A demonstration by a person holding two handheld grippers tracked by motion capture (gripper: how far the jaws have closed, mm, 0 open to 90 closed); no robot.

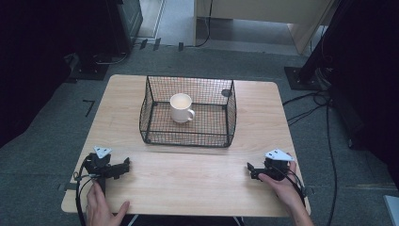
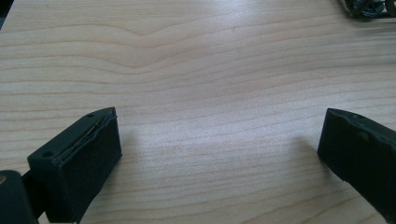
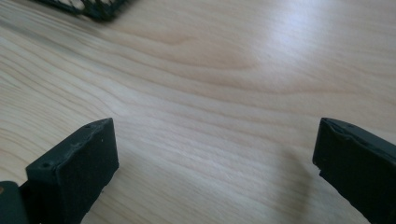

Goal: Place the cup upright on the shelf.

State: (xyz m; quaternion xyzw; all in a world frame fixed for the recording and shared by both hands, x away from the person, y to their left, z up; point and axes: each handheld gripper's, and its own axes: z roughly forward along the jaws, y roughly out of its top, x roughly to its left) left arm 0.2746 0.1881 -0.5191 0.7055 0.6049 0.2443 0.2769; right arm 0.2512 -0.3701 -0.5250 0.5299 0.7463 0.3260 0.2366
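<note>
Two hand-held grippers, left (image 1: 123,165) and right (image 1: 251,170), rest jaws apart on the pale wooden counter (image 1: 188,179). Likely next: reach squarely over the black wire basket (image 1: 188,136) for the white ceramic mug (image 1: 181,108).

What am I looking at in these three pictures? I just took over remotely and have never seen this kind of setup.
There is no robot arm here: a person sits at a wooden table and holds a two-jaw hand tool in each hand. The high view looks down from above that person. The left gripper lies at the near left of the table, the right gripper at the near right, both pointing inward. The other two pictures come from a small camera on each tool, looking along its own black jaws. In the left gripper view and in the right gripper view the jaws stand wide apart with bare wood between them, so nothing is held. Farther back on the table stands a black wire basket, open at the top, with a white mug upright inside it.
</note>
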